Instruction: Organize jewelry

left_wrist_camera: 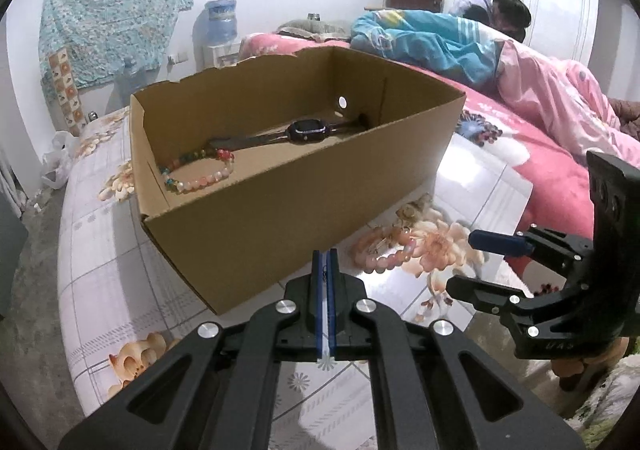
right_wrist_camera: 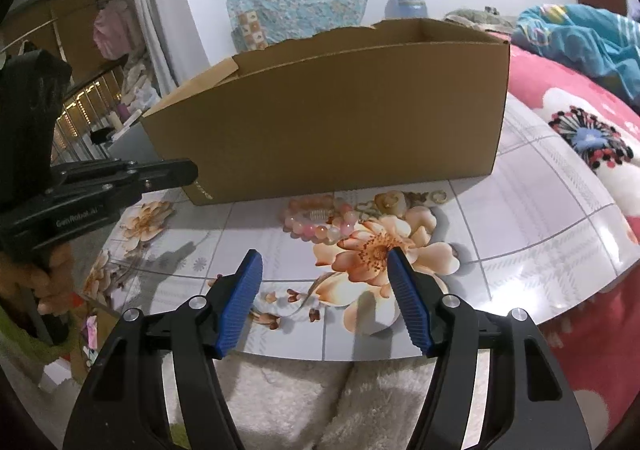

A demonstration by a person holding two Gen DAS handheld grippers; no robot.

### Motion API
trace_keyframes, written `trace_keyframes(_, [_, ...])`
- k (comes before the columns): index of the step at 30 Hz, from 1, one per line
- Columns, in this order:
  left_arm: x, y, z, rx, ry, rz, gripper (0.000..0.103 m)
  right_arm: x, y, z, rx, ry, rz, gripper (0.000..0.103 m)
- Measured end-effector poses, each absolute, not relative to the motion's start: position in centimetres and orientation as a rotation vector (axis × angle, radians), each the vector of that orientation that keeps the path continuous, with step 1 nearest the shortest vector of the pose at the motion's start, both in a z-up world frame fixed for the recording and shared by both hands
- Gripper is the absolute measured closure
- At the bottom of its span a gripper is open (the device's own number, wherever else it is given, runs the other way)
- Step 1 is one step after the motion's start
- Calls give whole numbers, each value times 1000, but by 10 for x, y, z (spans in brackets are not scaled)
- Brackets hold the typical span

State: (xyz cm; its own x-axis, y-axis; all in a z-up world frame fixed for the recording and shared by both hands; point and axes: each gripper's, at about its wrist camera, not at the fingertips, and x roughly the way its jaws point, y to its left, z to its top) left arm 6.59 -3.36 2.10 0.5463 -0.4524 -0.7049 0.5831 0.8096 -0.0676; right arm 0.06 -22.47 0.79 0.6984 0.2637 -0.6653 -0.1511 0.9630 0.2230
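1. Left gripper (left_wrist_camera: 325,256): jaws pressed flat together, blue pads meeting in one thin line. Something tiny and dark shows at the seam near the tips, too small to make out.
2. Right gripper (right_wrist_camera: 325,264): jaws well apart, ribbed blue pads facing each other, nothing between them.
3. Just ahead of the right gripper's tips lies the pink bead bracelet (right_wrist_camera: 320,224), resting on the flowered desk top (right_wrist_camera: 540,218), with a pale ribbed piece at its middle.
4. From the left view, that same bracelet (left_wrist_camera: 384,252) sits on the desk (left_wrist_camera: 104,262) right of the closed tips, between the two grippers, close to the box's near wall.
5. The cardboard box (left_wrist_camera: 288,206) stands open-topped on the desk, its far rim torn and ragged.
6. Inside the box: a mixed-colour bead bracelet (left_wrist_camera: 200,172) at the left end, and a dark watch (left_wrist_camera: 310,130) laid flat along the back wall, its strap end touching the beads.
7. Beyond the desk there is a bed with a pink floral cover (left_wrist_camera: 560,178) and a blue blanket (left_wrist_camera: 424,40).
8. On the bed a person in pink (left_wrist_camera: 560,98) lies curled up.
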Motion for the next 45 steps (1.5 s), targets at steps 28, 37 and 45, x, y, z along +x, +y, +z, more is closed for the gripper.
trace_keyframes(28, [78, -35, -1, 122, 799, -673, 102, 64, -264, -3, -38, 831, 43, 88])
trace_keyframes(37, [84, -32, -3, 104, 806, -667, 102, 67, -260, -9, -58, 851, 62, 89])
trace_keyframes(45, [84, -32, -3, 104, 803, -669, 102, 69, -262, -6, -41, 869, 92, 96])
